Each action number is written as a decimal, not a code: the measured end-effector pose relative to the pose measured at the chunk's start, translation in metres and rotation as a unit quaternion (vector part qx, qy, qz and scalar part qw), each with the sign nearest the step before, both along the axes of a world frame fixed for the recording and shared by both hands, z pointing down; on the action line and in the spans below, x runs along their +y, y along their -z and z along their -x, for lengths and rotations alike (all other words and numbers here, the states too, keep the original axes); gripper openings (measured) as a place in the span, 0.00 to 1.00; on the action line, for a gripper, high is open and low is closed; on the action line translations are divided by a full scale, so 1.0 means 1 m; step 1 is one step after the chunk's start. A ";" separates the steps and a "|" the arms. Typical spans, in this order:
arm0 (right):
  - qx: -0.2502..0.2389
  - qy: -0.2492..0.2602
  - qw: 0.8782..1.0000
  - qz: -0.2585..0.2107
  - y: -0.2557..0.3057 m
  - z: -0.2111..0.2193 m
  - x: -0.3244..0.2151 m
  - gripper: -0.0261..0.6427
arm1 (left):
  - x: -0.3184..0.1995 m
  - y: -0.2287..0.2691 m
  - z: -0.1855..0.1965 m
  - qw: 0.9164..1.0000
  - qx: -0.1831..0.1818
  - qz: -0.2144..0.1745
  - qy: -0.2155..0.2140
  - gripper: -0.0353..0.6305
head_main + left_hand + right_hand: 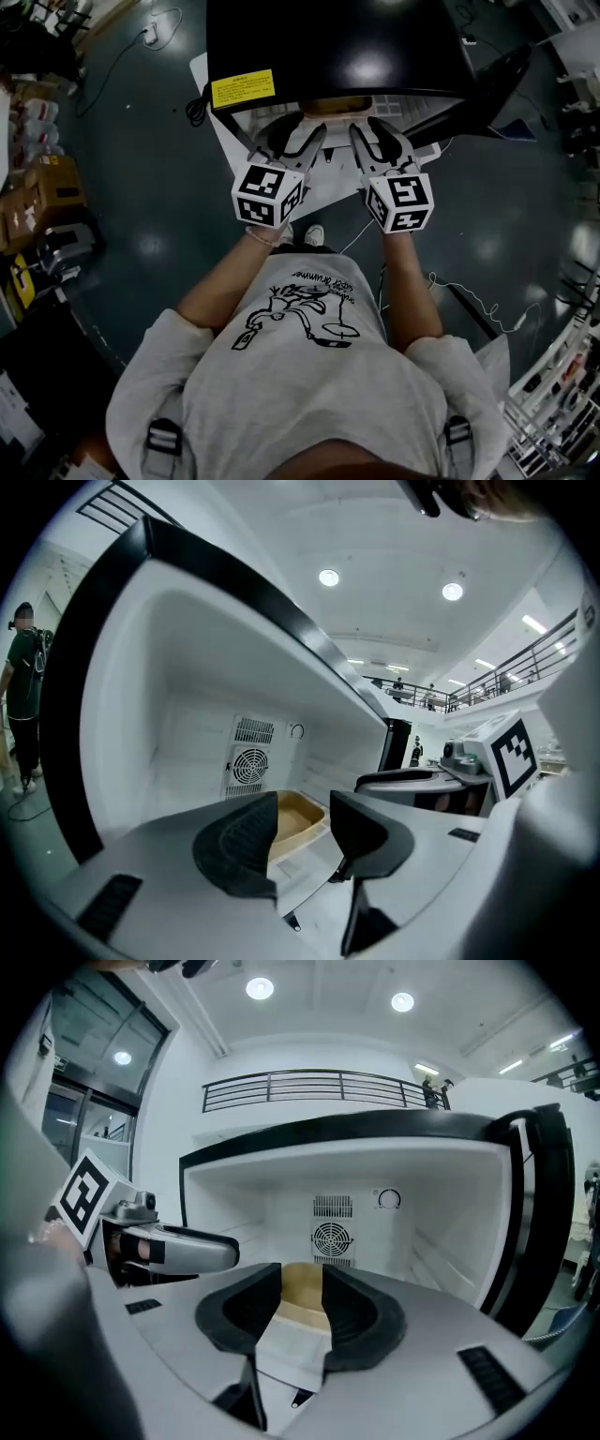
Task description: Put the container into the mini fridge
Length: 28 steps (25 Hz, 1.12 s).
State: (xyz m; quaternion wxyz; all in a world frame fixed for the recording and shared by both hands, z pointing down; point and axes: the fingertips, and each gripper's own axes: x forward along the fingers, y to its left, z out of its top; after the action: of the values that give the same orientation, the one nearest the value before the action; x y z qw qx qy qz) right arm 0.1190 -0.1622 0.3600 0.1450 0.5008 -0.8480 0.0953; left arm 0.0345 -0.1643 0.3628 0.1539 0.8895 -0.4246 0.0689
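A tan, open-topped container (339,105) lies on the floor of the mini fridge (337,47), just inside its open front. My left gripper (302,133) and right gripper (377,133) are held side by side before the opening, both pointing in. In the left gripper view the container (296,823) lies beyond the tips of the left gripper (304,803), whose jaws stand apart with nothing between the pads. Seen from the right gripper view, the container (302,1299) sits farther in than the right gripper (302,1274), which is open and clear of it.
The fridge door (478,89) hangs open to the right. A round fan vent (331,1238) sits in the white back wall. Boxes and gear (37,197) line the floor at the left, and cables (469,300) trail at the right. A person in green (23,696) stands far left.
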 end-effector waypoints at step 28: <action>-0.040 0.089 0.994 -0.046 0.100 0.042 0.102 0.20 | 0.088 0.099 0.007 0.992 0.042 -0.099 -0.071 0.15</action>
State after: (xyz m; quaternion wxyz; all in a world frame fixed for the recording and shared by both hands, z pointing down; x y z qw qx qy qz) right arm 0.0767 -0.0603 0.2597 0.0960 0.4257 -0.8976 0.0626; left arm 0.0277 -0.0761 0.2636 0.0778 0.9305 -0.3581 -0.0002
